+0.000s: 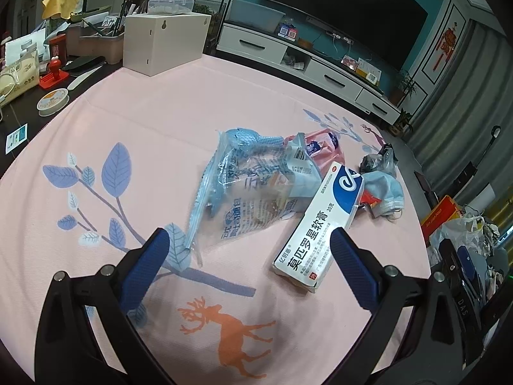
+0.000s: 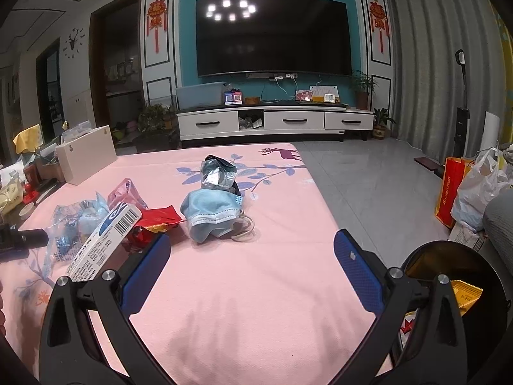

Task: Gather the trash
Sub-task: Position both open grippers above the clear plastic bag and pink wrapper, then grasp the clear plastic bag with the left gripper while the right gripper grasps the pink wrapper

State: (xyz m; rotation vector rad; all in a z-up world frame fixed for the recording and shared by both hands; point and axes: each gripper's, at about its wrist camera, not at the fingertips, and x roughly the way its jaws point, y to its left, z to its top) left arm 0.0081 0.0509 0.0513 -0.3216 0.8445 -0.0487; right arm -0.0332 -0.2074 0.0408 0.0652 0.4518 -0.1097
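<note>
Crowding table edge [image 1: 29,138]: white box [image 1: 165,43], clutter.

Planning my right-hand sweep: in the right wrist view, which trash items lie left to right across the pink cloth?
Clear blue-printed plastic bag → white ointment box → red wrapper → blue face mask.

The left gripper [image 1: 250,243] is spread wide, its blue-padded fingers [image 1: 144,269] angled forward and downward with nothing between them. The right gripper [image 2: 251,250] is likewise spread wide and empty, its blue pads [image 2: 359,272] pointing level ahead. Black linkage arms frame each gripper's base.
</note>
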